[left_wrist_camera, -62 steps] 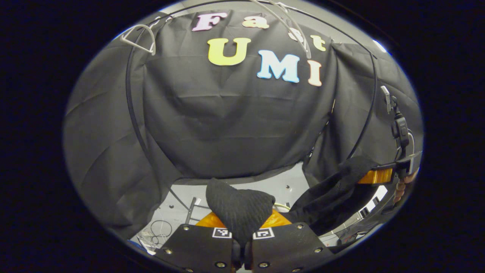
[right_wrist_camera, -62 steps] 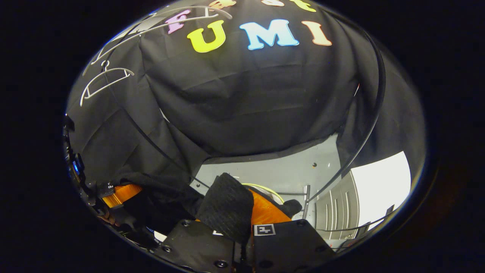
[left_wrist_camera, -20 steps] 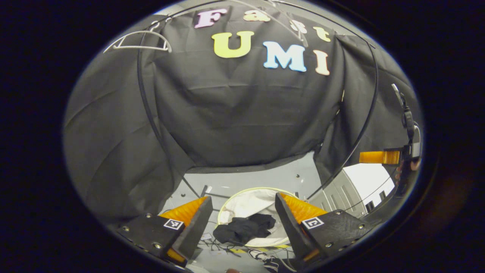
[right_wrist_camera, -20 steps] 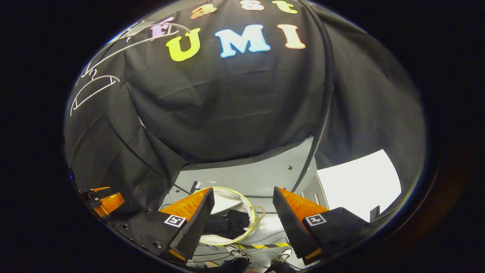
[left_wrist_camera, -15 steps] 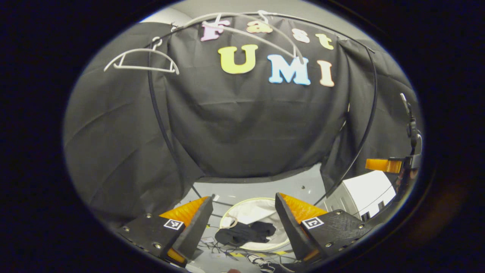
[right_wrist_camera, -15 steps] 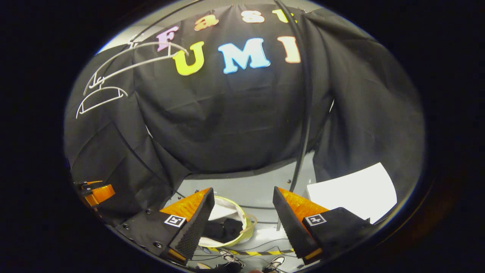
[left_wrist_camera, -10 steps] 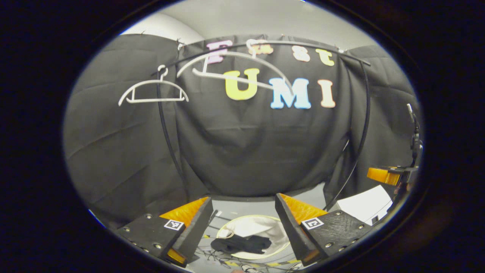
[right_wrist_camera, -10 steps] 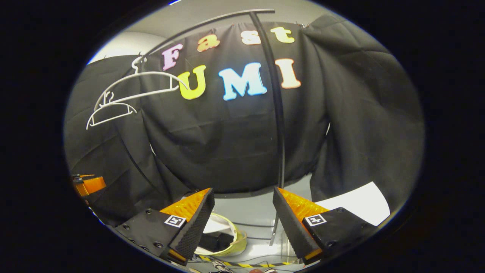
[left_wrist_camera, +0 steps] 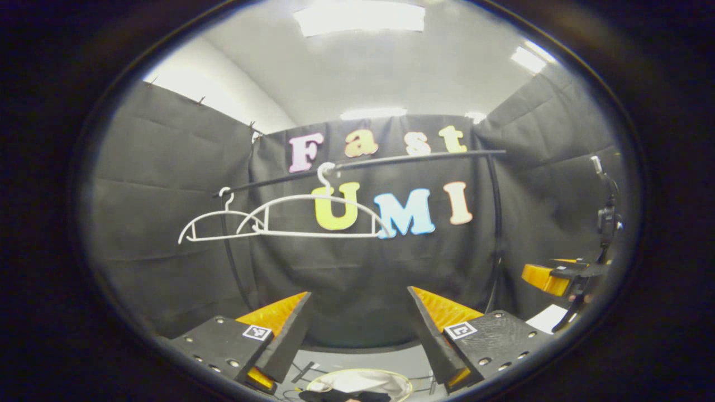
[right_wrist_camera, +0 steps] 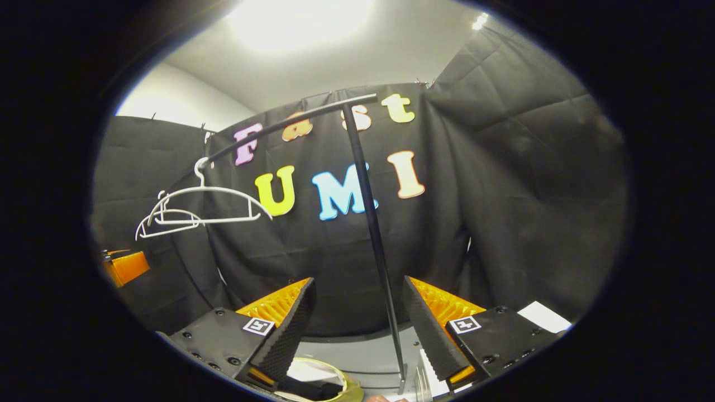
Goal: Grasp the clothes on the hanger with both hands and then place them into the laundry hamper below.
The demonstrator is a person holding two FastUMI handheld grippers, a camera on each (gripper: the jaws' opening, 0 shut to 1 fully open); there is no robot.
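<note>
The white laundry hamper stands on the floor at the bottom edge of the left gripper view, with the black clothes lying inside it. In the right gripper view the hamper's yellowish rim and the black clothes peek out under the left finger. Two bare white hangers hang on the black rail. My left gripper is open and holds nothing, well above the hamper. My right gripper is open too, with nothing between its fingers.
The rack's upright black pole stands close ahead between the right gripper's fingers. The right gripper's orange finger shows at the right of the left gripper view; the left gripper's orange finger shows at the far left. A white panel lies low right.
Both grippers let go of the black clothes, which dropped into the hamper. Both have since risen and tilted up, so the hamper slid to the bottom edge and the ceiling came into view.
</note>
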